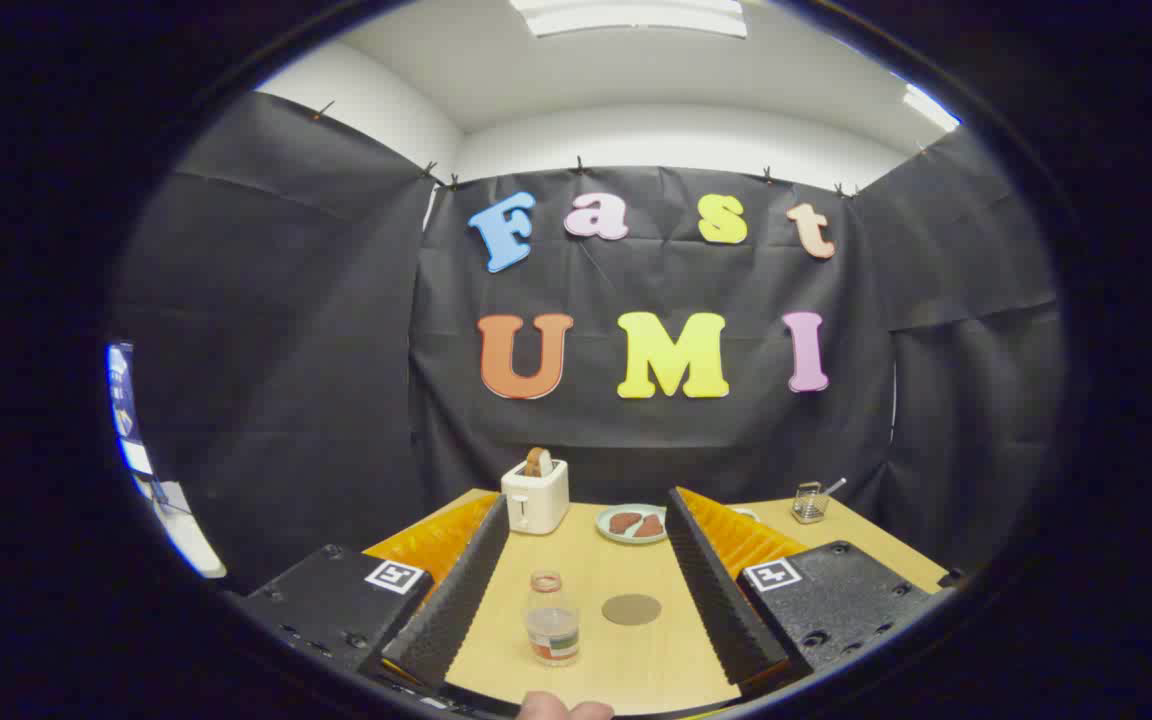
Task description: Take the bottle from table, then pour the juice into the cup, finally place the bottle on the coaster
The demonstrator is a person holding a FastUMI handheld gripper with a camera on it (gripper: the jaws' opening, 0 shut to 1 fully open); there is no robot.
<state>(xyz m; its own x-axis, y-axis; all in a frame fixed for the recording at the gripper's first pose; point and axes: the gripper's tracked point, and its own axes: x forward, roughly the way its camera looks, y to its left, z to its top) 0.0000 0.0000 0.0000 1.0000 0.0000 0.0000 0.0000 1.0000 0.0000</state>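
Bottle [552,620] stood upright between the wide-open, empty gripper [586,600] fingers, touching neither; coaster [631,609] lay just beside it.

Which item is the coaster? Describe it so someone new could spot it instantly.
Start at the wooden table, seen between the open gripper fingers. Near its middle stands a small clear bottle; the coaster lies just beside it, apart from it. It is the one flat, dark brownish disc on the table, unlike the upright bottle, the white toaster and the plate further back.
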